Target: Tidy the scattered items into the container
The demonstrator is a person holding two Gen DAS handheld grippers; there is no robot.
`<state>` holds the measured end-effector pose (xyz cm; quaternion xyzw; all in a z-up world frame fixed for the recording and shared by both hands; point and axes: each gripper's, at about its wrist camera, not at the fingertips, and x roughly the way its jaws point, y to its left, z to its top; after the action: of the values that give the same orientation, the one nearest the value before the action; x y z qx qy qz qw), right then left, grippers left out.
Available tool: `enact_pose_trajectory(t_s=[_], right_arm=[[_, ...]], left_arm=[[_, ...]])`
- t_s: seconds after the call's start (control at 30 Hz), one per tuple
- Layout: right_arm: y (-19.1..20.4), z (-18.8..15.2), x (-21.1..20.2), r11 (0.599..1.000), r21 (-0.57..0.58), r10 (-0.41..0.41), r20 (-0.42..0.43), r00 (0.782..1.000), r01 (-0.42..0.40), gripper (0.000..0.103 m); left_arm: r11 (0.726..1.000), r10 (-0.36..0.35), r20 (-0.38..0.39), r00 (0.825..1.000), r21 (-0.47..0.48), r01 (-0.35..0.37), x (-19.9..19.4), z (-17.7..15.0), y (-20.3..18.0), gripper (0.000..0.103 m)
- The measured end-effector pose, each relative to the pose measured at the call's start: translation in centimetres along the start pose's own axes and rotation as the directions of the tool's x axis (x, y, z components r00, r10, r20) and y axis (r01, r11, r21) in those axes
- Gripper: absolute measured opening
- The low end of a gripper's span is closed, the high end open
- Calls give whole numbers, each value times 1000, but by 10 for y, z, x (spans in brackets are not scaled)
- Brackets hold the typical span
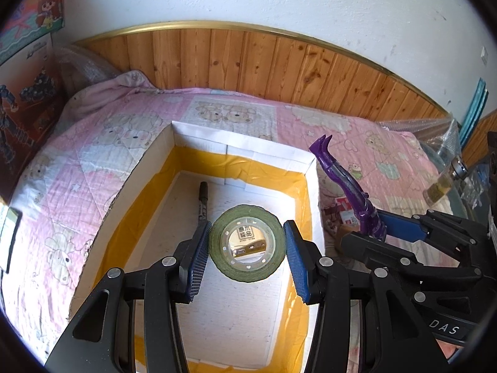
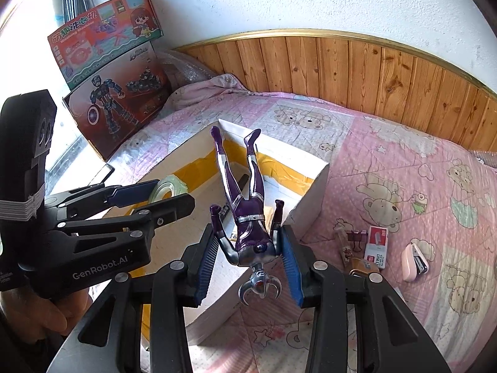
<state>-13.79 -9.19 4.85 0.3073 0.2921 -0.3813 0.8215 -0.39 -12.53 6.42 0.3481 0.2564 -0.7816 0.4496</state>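
Left wrist view: your left gripper [image 1: 247, 247] pinches the tape roll [image 1: 247, 262] over the box [image 1: 198, 146]; your right gripper [image 2: 247, 259] clamps the purple figure [image 2: 248, 217].

open box [image 1: 306, 159] floor mostly bare, black marker [image 1: 202, 200] along its left side, walls ringing it

The quilted bedspread [image 2: 388, 161] is soft matt cloth; behind it runs knotty wood panelling [image 1: 248, 59]. The container [image 1: 236, 149] looks like white cardboard (glossy yellow tape inside). The purple figure [image 2: 248, 217] is shiny plastic, the tape roll [image 1: 247, 242] matt green.
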Motion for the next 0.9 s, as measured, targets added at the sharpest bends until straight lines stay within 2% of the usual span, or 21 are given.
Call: enact_pose_trajectory(t_s=[0.53, 0.9], right_arm=[[14, 4, 24, 1000, -12, -3, -23, 1000, 3, 42], [22, 5, 37, 1000, -25, -11, -43, 999, 10, 42]], left_arm=[[998, 10, -76, 997, -69, -15, 22, -7, 43, 49], [995, 29, -125, 992, -96, -41, 39, -12, 59, 49]])
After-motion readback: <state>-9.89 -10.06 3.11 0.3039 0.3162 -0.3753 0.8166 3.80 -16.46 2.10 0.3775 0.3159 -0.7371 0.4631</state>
